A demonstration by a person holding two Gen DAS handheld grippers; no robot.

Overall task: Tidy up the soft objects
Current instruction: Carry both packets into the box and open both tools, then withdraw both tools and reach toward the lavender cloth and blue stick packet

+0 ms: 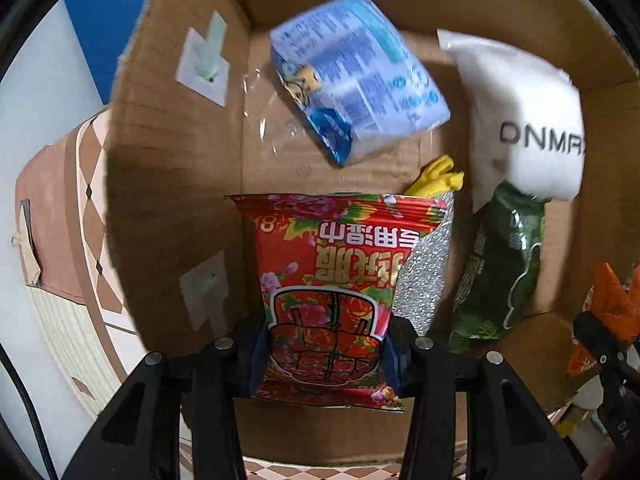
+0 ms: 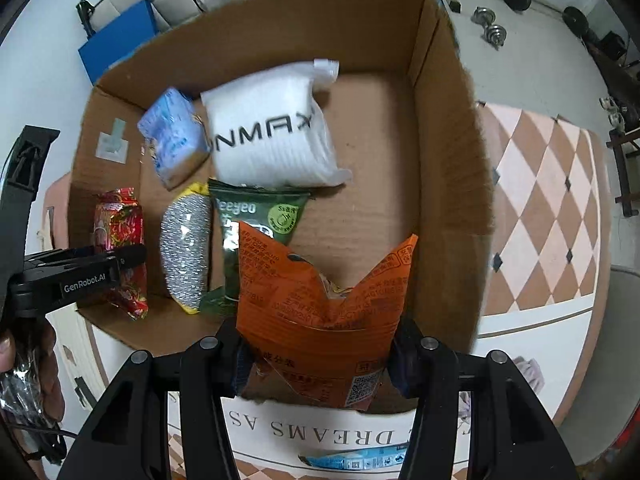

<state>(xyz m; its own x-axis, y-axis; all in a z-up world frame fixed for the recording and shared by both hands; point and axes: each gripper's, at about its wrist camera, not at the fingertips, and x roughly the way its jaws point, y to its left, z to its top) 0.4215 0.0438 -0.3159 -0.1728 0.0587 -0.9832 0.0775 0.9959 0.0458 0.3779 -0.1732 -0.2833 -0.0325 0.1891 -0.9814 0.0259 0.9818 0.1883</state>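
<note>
My left gripper [image 1: 324,356] is shut on a red flowered wet-wipe pack [image 1: 332,280] and holds it inside the cardboard box [image 1: 172,184], at its left side. The left gripper [image 2: 120,264] and red pack [image 2: 118,224] also show in the right wrist view. My right gripper [image 2: 320,364] is shut on an orange snack bag [image 2: 320,292] above the box's near edge [image 2: 448,184]. In the box lie a blue tissue pack [image 1: 356,76], a white ONMAX pack [image 2: 268,132], a green pack [image 2: 256,216] and a silver scouring sponge [image 2: 186,252].
The box stands on a pink and white diamond-patterned cloth [image 2: 548,216]. A blue packet [image 2: 352,460] lies on a printed sheet [image 2: 304,428] in front of the box. Dumbbells [image 2: 492,28] lie on the floor far right.
</note>
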